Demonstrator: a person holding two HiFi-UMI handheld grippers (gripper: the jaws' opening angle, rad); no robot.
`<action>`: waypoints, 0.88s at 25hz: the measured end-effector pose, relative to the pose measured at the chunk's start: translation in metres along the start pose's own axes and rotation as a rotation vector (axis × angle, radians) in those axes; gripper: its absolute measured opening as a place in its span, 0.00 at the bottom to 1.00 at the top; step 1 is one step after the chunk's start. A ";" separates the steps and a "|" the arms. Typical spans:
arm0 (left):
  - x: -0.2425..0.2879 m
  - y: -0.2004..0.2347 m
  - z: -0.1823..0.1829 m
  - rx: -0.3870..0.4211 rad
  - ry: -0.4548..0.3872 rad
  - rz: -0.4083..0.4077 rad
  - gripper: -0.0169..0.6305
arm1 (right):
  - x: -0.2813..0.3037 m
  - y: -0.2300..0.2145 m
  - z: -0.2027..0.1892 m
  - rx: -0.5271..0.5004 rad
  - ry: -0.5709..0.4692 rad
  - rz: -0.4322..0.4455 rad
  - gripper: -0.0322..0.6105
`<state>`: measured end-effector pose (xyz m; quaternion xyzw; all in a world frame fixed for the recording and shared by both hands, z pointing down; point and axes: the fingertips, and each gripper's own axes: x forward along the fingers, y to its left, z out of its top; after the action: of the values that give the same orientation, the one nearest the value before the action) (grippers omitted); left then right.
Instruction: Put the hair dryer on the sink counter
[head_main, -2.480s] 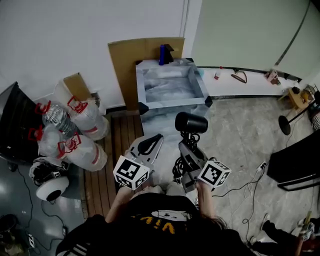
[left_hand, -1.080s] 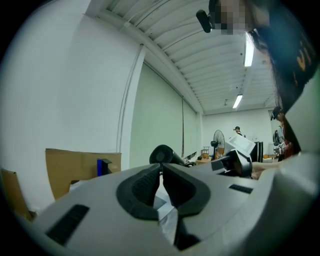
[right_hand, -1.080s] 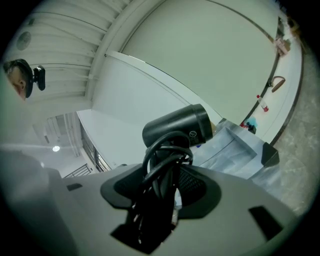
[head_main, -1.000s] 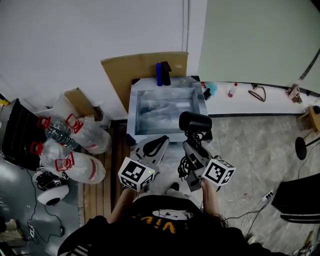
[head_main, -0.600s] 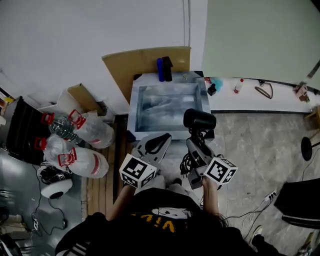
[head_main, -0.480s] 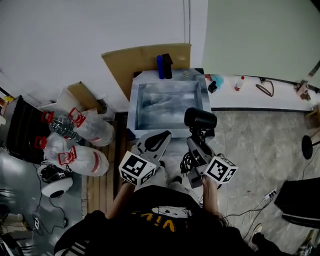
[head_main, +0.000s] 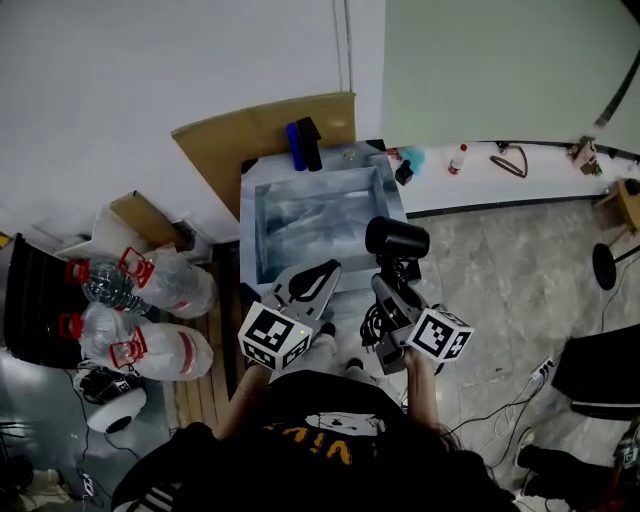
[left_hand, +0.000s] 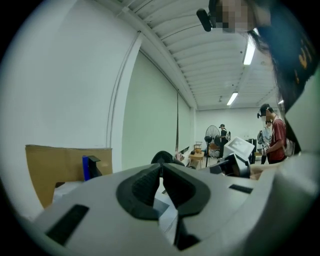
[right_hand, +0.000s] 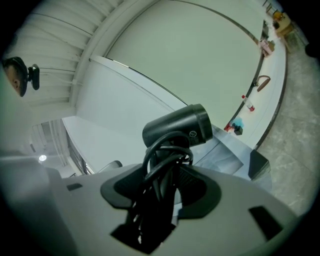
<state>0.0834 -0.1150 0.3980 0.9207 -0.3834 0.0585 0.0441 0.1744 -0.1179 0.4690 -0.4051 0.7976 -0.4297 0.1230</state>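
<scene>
The black hair dryer (head_main: 397, 240) stands upright over the sink's front right corner, its cord bundled against the handle. My right gripper (head_main: 393, 283) is shut on that handle and cord; in the right gripper view the dryer's barrel (right_hand: 177, 127) rises just above the jaws of the right gripper (right_hand: 167, 182). My left gripper (head_main: 322, 272) is shut and holds nothing, just left of the dryer at the sink's front edge; in the left gripper view the pads of the left gripper (left_hand: 161, 175) meet. The sink counter (head_main: 247, 228) is a marbled unit with a deep basin, straight ahead.
A blue bottle (head_main: 295, 146) and a black object (head_main: 311, 143) stand on the sink's back rim before a cardboard sheet (head_main: 225, 135). Large water bottles (head_main: 150, 290) lie at the left beside wooden slats (head_main: 222, 300). A white ledge (head_main: 500, 170) with small items runs right. Cables (head_main: 510, 400) cross the floor.
The sink has come nearer and drifted left in the head view. Both grippers keep their places relative to each other, and the dryer stays in the right one.
</scene>
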 end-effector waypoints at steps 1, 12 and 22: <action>0.003 0.007 0.000 -0.003 -0.002 -0.007 0.06 | 0.006 -0.002 0.002 0.000 -0.001 -0.011 0.36; 0.028 0.093 -0.004 -0.017 0.002 -0.069 0.06 | 0.089 -0.025 0.028 0.015 0.001 -0.117 0.36; 0.041 0.163 -0.019 -0.048 0.004 -0.074 0.06 | 0.177 -0.052 0.067 0.005 0.030 -0.176 0.36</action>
<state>-0.0049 -0.2556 0.4283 0.9327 -0.3504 0.0498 0.0689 0.1249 -0.3059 0.4967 -0.4671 0.7594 -0.4469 0.0740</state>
